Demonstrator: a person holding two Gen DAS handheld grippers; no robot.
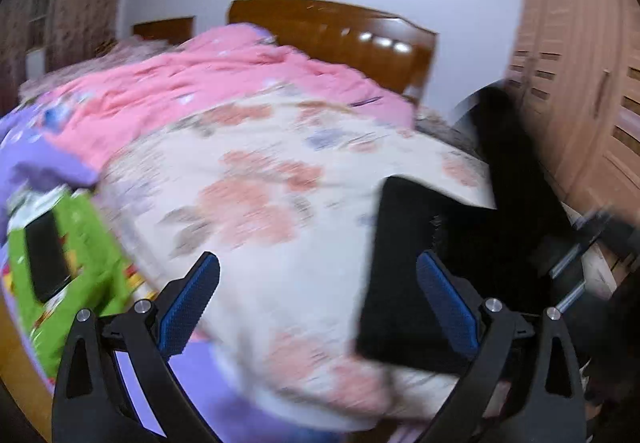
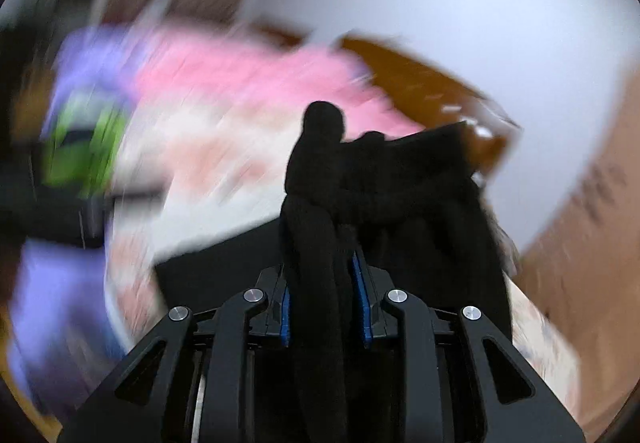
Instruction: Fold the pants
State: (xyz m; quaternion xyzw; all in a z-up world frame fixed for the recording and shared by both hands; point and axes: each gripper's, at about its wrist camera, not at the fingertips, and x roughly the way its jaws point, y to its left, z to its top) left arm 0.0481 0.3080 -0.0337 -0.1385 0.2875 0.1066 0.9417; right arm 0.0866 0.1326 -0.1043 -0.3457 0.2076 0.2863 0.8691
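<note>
Here the right gripper (image 2: 325,299) pinches a thick, ropy bunch of the black pants (image 2: 404,203) at centre frame, jaws narrow around it. The left gripper (image 1: 318,307) hangs wide and empty at lower frame over the soft floral quilt (image 1: 256,179). Best to carry the heavy knit evenly, letting nothing slip, and lay it flat.

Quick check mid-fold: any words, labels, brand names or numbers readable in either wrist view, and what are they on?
No text can be read in either view.
green package at the bed's edge: printed with colours and shapes, but motion blur smears it; nothing legible.
black pants clamped in the right gripper: no tag or label shows.
floral quilt and pink blanket: patterns only, no lettering.
</note>
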